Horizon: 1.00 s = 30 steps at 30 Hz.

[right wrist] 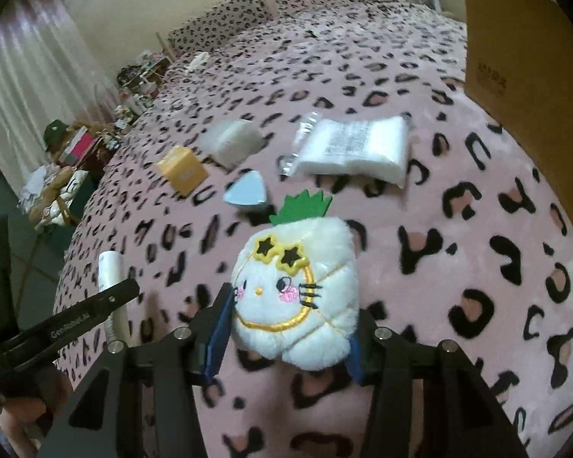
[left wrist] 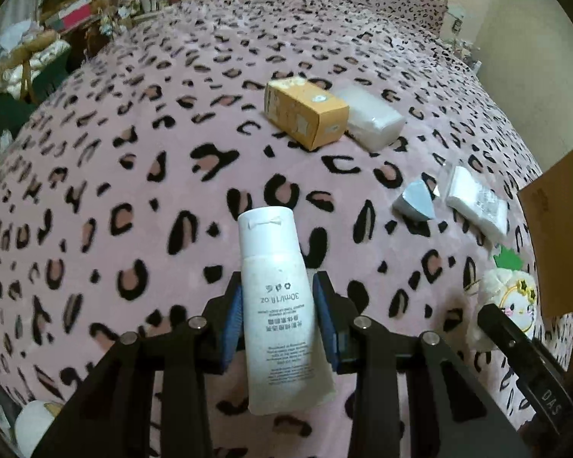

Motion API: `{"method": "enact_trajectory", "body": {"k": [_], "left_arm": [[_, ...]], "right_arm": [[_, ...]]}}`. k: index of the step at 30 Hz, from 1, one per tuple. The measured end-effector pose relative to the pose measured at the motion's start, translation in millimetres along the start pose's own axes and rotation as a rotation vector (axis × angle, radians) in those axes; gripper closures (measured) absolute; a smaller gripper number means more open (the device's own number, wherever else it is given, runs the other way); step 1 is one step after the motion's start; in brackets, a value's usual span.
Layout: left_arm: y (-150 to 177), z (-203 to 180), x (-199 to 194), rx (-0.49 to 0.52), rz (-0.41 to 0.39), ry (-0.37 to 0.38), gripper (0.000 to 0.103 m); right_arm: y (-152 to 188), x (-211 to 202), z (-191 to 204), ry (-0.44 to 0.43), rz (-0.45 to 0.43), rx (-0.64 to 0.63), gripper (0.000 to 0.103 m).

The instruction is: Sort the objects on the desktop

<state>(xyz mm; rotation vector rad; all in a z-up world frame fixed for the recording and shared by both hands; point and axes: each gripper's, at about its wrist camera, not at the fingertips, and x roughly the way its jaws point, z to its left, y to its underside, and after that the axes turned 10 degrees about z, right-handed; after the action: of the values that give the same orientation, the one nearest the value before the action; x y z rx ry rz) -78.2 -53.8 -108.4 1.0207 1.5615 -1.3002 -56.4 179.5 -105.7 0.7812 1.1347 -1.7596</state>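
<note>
Leopard blanket (left wrist: pixel 133 175); white tube (left wrist: pixel 277 305) cap-forward

Black gripper (left wrist: pixel 282 318), blue pads (left wrist: pixel 233 324), silver screws.

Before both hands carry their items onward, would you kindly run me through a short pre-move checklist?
1. Left tool clamped on the white tube: ok.
2. Right tool clamped on the plush pineapple: ok.
3. Tube clear of the blanket: ok, looks lifted.
4. Plush clear of the blanket: cannot tell.
5. Cardboard box, the likely destination, has room inside: cannot tell, only its outer wall shows.
6. Both tools apart from each other: ok.
</note>
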Motion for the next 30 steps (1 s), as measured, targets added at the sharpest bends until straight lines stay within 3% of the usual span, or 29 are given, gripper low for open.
{"method": "enact_trajectory", "body": {"k": [15,30], "left_arm": [[20,-19,-65,0.071,-0.076,-0.011,0.067],[41,-34,-113,0.114,-0.125,-0.029,0.067]], "right_arm": [[12,-77,41,-0.021,-0.096,-0.089,0.053],[31,-113,47,-0.006,-0.124,-0.118,0.053]]}}
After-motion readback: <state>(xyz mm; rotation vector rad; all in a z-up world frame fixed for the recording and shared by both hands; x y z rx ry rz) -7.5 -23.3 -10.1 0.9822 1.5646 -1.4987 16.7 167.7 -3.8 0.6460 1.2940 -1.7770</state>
